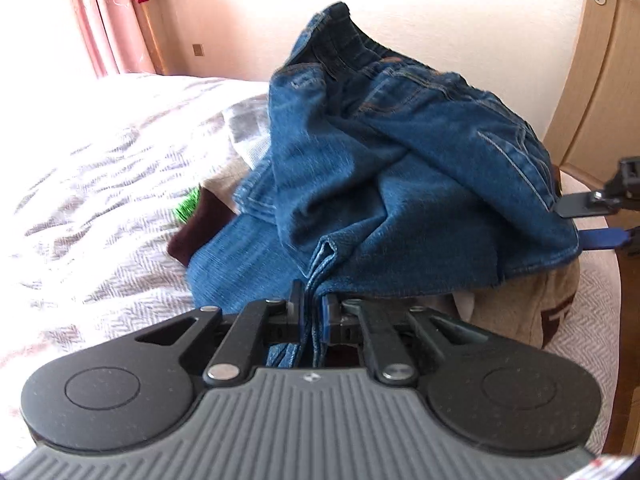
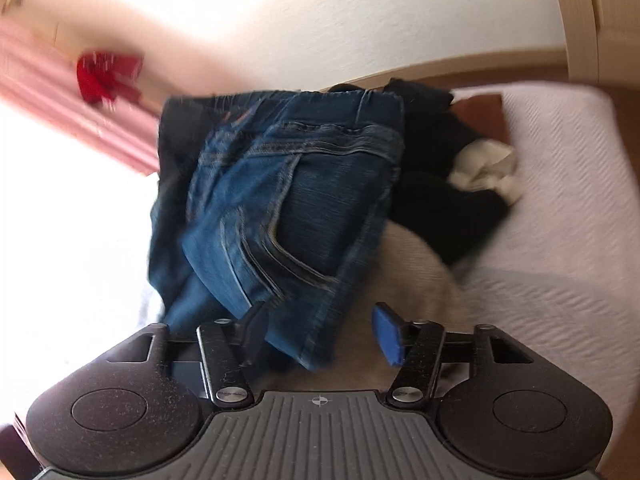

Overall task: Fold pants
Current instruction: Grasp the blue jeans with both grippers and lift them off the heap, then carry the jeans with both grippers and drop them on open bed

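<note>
The blue jeans [image 1: 400, 160] lie bunched in a heap on a pile of clothes, waistband up at the back. My left gripper [image 1: 313, 308] is shut on a folded hem of the jeans at the heap's near edge. In the left wrist view my right gripper [image 1: 576, 223] comes in from the right, open at the jeans' right edge. The right wrist view is blurred; there the jeans [image 2: 288, 200] show a back pocket, and a lower corner hangs between the spread fingers of my right gripper [image 2: 320, 332].
A bed with a pale herringbone cover [image 1: 100, 168] carries the pile: a beige garment [image 1: 516, 304], a maroon piece [image 1: 200, 224], black clothes [image 2: 440, 184] and a white cloth [image 2: 484, 172]. A wooden door [image 1: 600, 80] stands right, a pink curtain [image 1: 116, 20] left.
</note>
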